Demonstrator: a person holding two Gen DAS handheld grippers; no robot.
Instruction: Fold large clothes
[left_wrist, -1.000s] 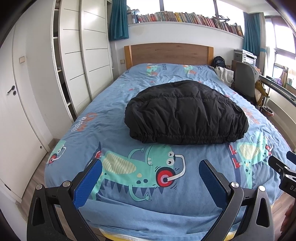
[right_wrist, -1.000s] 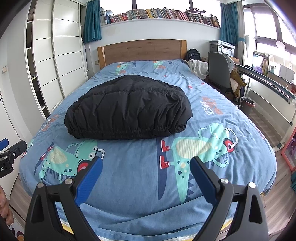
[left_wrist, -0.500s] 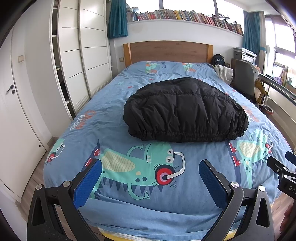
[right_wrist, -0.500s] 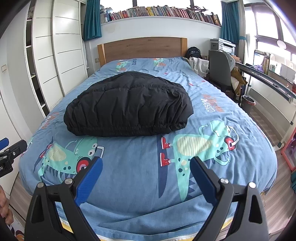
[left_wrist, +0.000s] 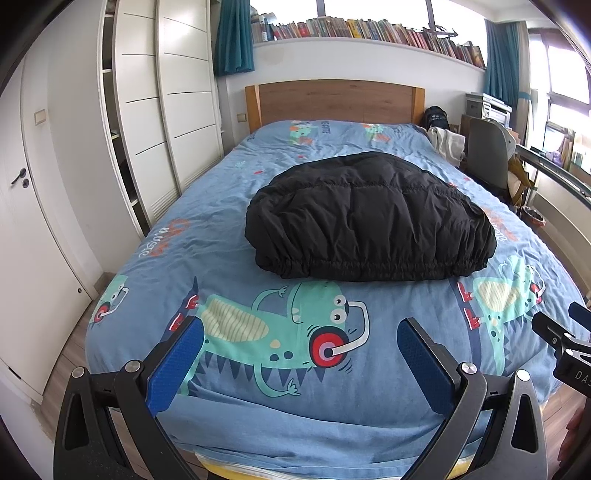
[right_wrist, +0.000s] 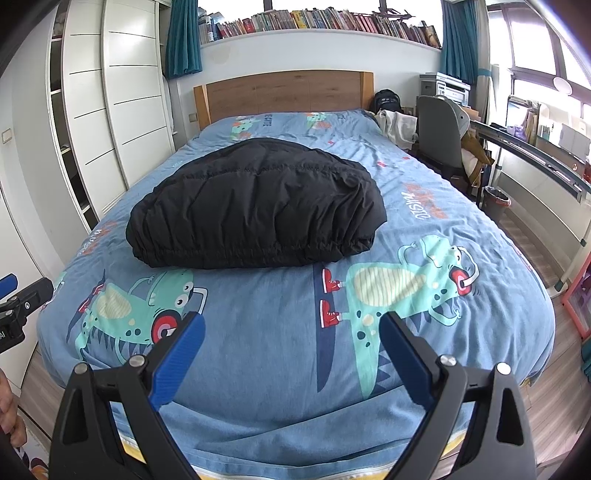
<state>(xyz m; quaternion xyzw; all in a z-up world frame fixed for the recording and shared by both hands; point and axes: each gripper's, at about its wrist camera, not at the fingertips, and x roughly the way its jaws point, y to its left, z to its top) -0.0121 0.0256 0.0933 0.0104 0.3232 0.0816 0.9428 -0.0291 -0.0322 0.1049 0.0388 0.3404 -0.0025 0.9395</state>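
A black puffer jacket (left_wrist: 369, 218) lies folded in a rounded bundle in the middle of the bed, its elastic hem facing me; it also shows in the right wrist view (right_wrist: 255, 201). My left gripper (left_wrist: 299, 332) is open and empty, held over the foot of the bed well short of the jacket. My right gripper (right_wrist: 291, 326) is open and empty too, also over the foot of the bed. The right gripper's tip shows at the right edge of the left wrist view (left_wrist: 561, 332), and the left gripper's tip at the left edge of the right wrist view (right_wrist: 22, 295).
The bed has a blue monster-print cover (left_wrist: 229, 236) and a wooden headboard (left_wrist: 332, 99). White wardrobes (left_wrist: 147, 110) line the left side. A grey chair (right_wrist: 439, 129), a desk and a small bin (right_wrist: 496, 201) stand on the right.
Both grippers have drawn back and tilted slightly, so the bed and jacket sit a little lower in view. The jacket has not moved. Both grippers stay open.
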